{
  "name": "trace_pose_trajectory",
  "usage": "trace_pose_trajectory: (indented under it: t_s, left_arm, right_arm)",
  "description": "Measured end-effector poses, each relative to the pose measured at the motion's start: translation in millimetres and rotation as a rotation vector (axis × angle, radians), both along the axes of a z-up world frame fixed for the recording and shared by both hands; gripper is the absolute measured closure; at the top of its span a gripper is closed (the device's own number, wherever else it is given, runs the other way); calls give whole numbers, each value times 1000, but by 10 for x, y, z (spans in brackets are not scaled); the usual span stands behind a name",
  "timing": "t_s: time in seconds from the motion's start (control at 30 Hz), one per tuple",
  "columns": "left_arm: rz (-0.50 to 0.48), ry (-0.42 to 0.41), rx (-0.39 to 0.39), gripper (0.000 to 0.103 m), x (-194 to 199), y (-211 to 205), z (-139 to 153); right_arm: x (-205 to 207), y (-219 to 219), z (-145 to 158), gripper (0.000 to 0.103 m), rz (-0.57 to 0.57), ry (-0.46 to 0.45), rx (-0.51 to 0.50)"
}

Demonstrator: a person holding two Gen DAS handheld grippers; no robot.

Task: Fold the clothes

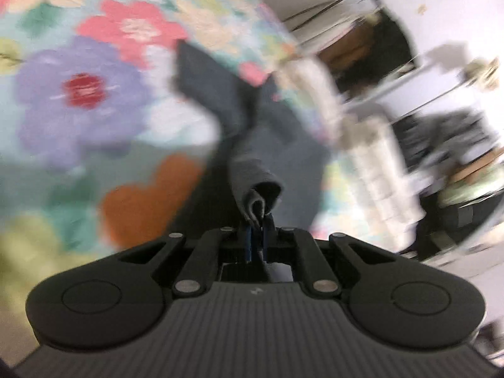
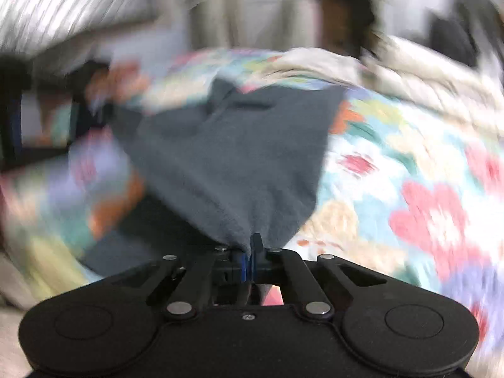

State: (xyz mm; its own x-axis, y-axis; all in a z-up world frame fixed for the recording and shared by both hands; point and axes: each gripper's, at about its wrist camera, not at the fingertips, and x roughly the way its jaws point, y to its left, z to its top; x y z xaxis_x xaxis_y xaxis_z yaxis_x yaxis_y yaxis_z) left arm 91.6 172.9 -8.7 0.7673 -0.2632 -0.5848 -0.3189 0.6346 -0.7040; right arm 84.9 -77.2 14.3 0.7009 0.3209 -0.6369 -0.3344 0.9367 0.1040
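A dark grey garment (image 1: 239,119) hangs over a flowered bedspread (image 1: 78,94). My left gripper (image 1: 256,230) is shut on a bunched edge of it, and the cloth stretches away from the fingers. In the right wrist view the same grey garment (image 2: 233,157) spreads out wide from my right gripper (image 2: 252,249), which is shut on another edge of it. The garment is lifted between the two grippers above the flowered bedspread (image 2: 409,173). Both views are blurred by motion.
A pale knitted blanket (image 1: 371,157) lies along the bed's edge, and it also shows in the right wrist view (image 2: 393,63). Shelves and clutter (image 1: 441,145) stand beside the bed. A striped pillow or cover (image 2: 63,3) is at the back left.
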Motion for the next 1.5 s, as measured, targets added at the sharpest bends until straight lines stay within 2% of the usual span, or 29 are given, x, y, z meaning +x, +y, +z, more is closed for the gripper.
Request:
trace_pose_trajectory:
  t_s: [0.07,0.1,0.13,0.23,0.27,0.3,0.4,0.47,0.53,0.6,0.67,0.77,0.83,0.9,0.97,1.0,1.03,1.07,1.1,1.13,1.27,1.3,1.33,1.4,1.43,1.5]
  left_arm:
    - [-69,59,-88,97,14,-84,-187]
    - [-98,83,-150,97,45,-107,-275]
    - [-106,100,-173,97,62,-124,-318]
    - [-72,121,-48,97,45,-154,-249]
    - [-61,101,-24,97,25,-136,-195]
    - [-51,82,0,97,5,-119,-140]
    - [-22,40,113,97,-47,-103,18]
    - [-30,62,116,97,-52,-101,-14]
    - [-38,112,118,97,-66,-101,-76]
    - [5,184,182,98,-163,-119,-177]
    - [27,188,158,98,-203,-66,-198]
    - [49,184,224,97,-217,-70,-145]
    - [2,178,224,97,-179,-117,-145]
    - [-54,155,260,94,-154,-189,-75]
    - [-95,119,367,87,-191,-304,87]
    - [-127,115,467,82,-226,-399,163]
    - [-160,121,587,66,-243,-522,230]
    - [-173,131,678,55,-241,-610,263]
    - [-187,141,769,50,-238,-697,294]
    - [-205,141,787,48,-202,-715,293]
    - [-300,149,706,41,131,-644,171]
    - [-323,154,705,41,192,-652,129]
    - [-333,161,722,41,251,-679,88]
    - [-355,175,757,41,371,-732,6]
    - [-374,174,741,43,385,-742,-48]
    - [-392,163,702,66,388,-742,-141]
  right_arm:
    - [-53,-143,45,101,-50,-14,12]
    - [-43,-207,28,100,-70,5,33]
    - [-2,-271,-17,100,-86,51,71]
    - [121,-503,-211,100,-192,221,259]
    - [119,-559,-256,100,-219,258,307]
    - [68,-569,-249,100,-215,248,318]
    - [-122,-383,-105,100,-100,108,186]
    - [-187,-264,-44,100,-51,47,102]
    - [-150,-196,-83,100,-38,66,40]
    - [-124,-206,-175,100,-54,115,2]
    - [-126,-194,-194,100,-57,117,-23]
    - [-203,-118,-137,100,-19,50,-105]
    - [-214,-68,-155,100,6,40,-162]
    - [-169,-38,-210,100,12,62,-191]
    - [-129,-44,-254,100,13,93,-173]
    - [-124,-49,-255,100,16,97,-160]
    - [-120,-53,-252,100,19,93,-151]
    - [-117,-57,-249,100,22,89,-143]
    - [-108,-73,-256,100,19,94,-131]
    - [-89,-104,-275,100,9,111,-114]
    - [-3,-264,-348,96,-55,190,-24]
    - [13,-303,-368,83,-74,197,-9]
    - [30,-341,-387,73,-93,204,7]
    - [62,-397,-411,73,-106,215,42]
    - [68,-401,-407,73,-102,213,54]
    - [75,-385,-390,73,-83,195,58]
